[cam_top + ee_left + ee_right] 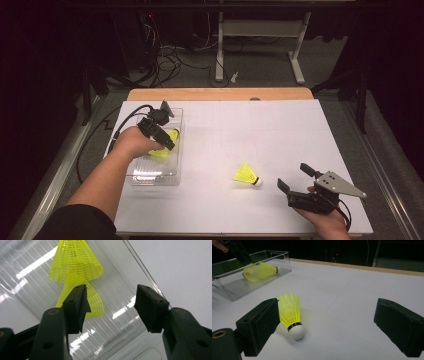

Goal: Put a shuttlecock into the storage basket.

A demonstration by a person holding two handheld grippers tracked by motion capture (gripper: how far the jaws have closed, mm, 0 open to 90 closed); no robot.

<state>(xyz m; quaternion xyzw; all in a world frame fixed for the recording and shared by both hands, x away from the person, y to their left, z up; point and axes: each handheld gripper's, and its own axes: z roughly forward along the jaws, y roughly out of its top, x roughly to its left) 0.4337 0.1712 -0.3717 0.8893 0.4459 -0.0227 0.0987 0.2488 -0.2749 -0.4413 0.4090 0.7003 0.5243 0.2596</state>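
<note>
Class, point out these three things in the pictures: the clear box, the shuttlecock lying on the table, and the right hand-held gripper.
clear box [152,176], high view, near rim.
shuttlecock on the table [290,311], right gripper view, yellow skirt.
right hand-held gripper [295,176], high view, midway between its fingertips.

Shuttlecocks in box: cork ends cut off by top edge; count unclear.

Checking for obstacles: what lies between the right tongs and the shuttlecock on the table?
Nothing: in the high view, bare white table separates the right tongs from the shuttlecock.
</note>
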